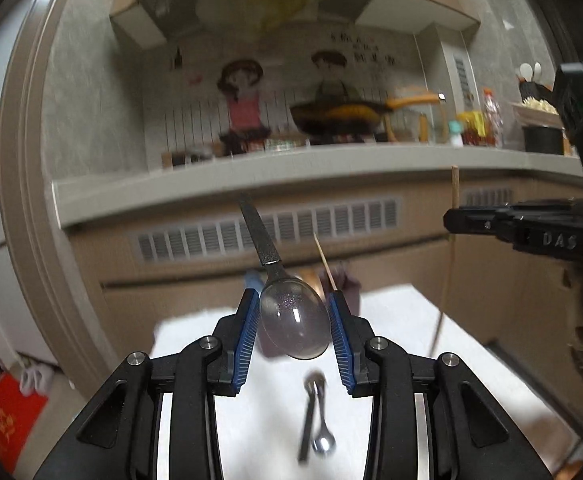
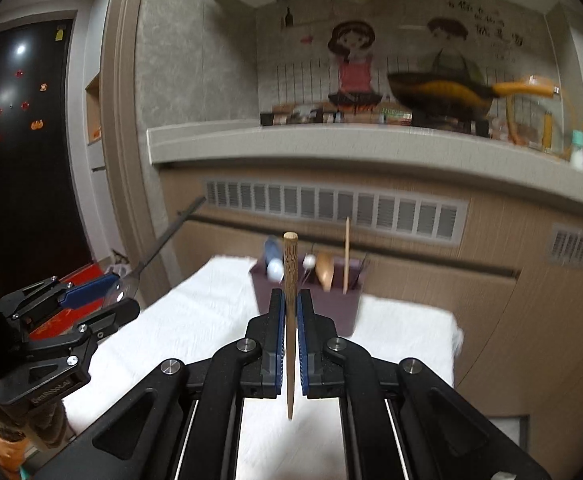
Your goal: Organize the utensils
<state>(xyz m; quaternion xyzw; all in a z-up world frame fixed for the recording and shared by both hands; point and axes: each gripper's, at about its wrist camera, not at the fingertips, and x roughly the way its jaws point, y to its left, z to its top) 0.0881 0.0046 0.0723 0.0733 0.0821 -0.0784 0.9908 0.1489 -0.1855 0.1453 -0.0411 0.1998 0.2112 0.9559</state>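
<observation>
My left gripper (image 1: 293, 318) is shut on the clear bowl of a plastic spoon (image 1: 293, 320) with a dark handle pointing up and left; it is held above the white cloth (image 1: 251, 420). My right gripper (image 2: 290, 300) is shut on a wooden chopstick (image 2: 290, 320) held upright, thick end up. A purple utensil holder (image 2: 315, 304) stands at the cloth's far end with several utensils in it. A metal spoon (image 1: 320, 420) and a dark utensil (image 1: 306, 432) lie on the cloth below the left gripper. The right gripper also shows in the left view (image 1: 451, 220).
A kitchen counter (image 2: 371, 148) with a wok (image 2: 439, 92), bottles and jars runs behind. Cabinet fronts with vent grilles (image 2: 331, 208) stand under it. A door frame (image 2: 123, 120) is at left, and a red box (image 1: 3, 420) lies on the floor.
</observation>
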